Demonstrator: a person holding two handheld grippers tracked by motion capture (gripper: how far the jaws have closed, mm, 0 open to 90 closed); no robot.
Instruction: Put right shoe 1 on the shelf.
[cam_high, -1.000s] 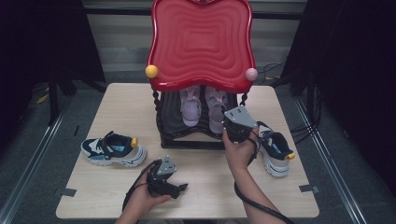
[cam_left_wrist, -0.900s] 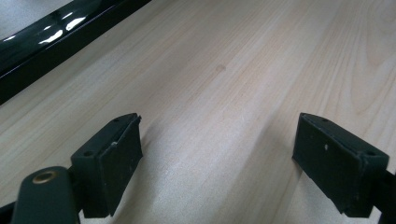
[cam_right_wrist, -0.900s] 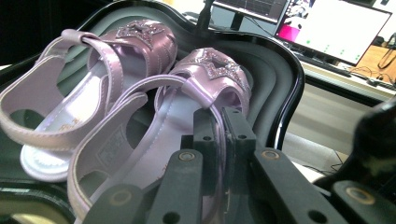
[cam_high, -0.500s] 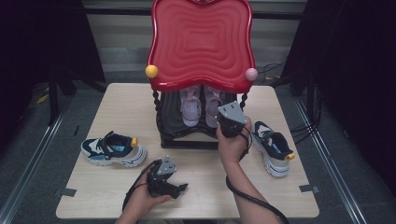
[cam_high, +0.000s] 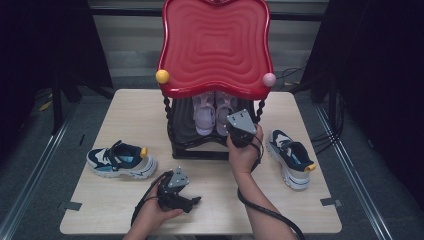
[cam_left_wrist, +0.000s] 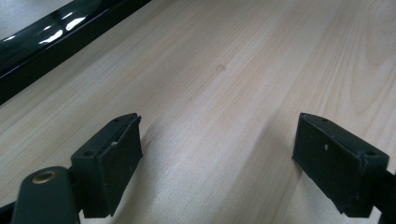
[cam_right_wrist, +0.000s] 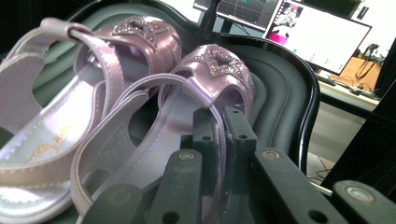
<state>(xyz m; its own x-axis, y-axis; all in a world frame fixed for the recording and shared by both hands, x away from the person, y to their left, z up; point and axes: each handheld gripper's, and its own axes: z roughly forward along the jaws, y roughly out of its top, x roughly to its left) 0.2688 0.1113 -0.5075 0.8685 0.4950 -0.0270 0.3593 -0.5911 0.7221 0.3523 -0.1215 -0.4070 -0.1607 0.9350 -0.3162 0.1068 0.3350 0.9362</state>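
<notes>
Two pink sandals stand side by side on the black lower tray of a small rack with a red wavy top. My right gripper reaches into the rack from the front. In the right gripper view its jaws are shut on the thin strap of the right-hand sandal, beside the other sandal. My left gripper lies low on the table near the front edge; its jaws stand open over bare wood with nothing between them.
A blue and white sneaker lies at the table's left and its mate at the right of the rack. Yellow and pink balls sit on the red top's corners. Cables trail from both grippers.
My right hand has moved left and forward, away from the right sneaker and in under the red top to the sandals. The left gripper has stayed put.
</notes>
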